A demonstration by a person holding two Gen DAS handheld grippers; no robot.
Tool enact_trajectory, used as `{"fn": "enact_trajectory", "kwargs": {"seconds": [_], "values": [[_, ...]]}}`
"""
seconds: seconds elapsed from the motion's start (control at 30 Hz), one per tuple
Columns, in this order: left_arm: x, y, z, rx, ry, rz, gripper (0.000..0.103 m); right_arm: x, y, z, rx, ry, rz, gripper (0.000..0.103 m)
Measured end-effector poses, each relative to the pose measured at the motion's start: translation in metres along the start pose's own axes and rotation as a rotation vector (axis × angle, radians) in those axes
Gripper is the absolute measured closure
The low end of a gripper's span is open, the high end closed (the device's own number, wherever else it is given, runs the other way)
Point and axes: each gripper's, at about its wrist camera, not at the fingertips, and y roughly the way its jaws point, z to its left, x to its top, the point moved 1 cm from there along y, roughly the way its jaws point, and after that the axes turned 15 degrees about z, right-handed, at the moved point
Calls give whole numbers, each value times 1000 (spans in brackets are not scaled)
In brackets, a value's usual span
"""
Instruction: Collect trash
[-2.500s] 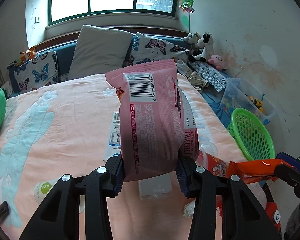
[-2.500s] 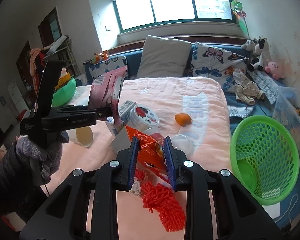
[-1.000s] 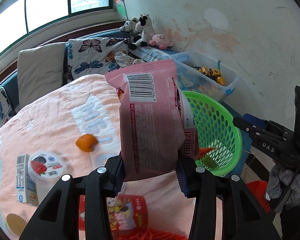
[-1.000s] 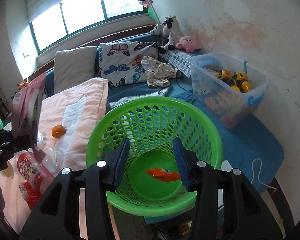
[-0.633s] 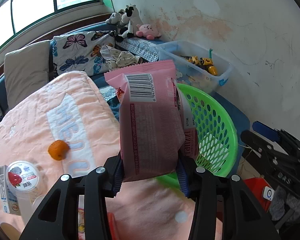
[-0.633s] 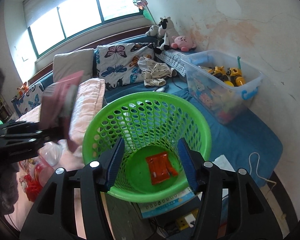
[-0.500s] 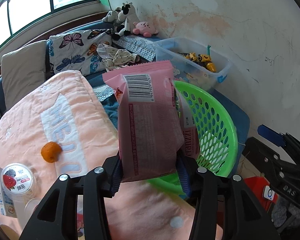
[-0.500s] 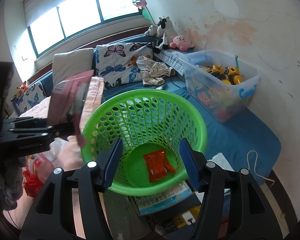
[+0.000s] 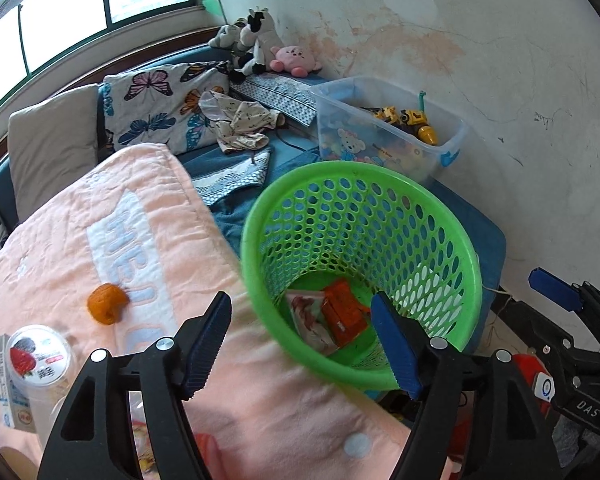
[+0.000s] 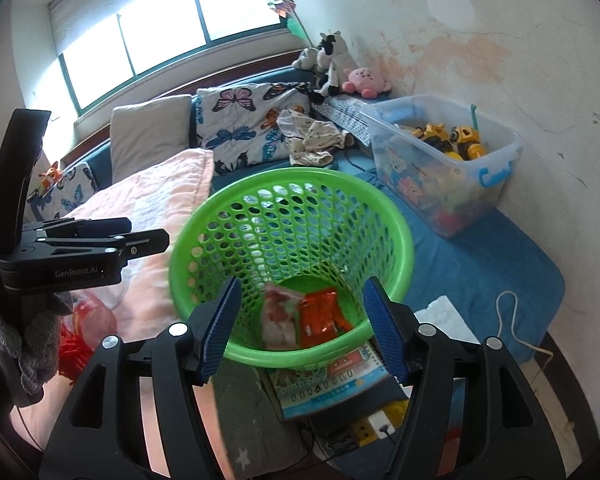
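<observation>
The green mesh basket stands beside the bed. A pink snack bag and an orange wrapper lie on its bottom. My left gripper is open and empty, above the basket's near rim. My right gripper is open and empty over the basket. On the pink blanket lie an orange peel, a strawberry yogurt cup and a small carton. Red netting lies at the blanket's edge.
A clear bin of toys sits behind the basket against the stained wall. Pillows, loose clothes and plush toys line the back. A booklet and power strip lie on the floor under the basket.
My left gripper has opened and the pink snack bag has dropped into the basket beside the orange wrapper. The right gripper has stayed open over the basket.
</observation>
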Motion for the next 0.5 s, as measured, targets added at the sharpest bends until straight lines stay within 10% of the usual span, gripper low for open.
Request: {"fn": "enact_trajectory", "kwargs": {"seconds": [0.5], "values": [[-21,-23,26,59,-43,-28,33,-10,-8,40,38,-75,-11,31]]}}
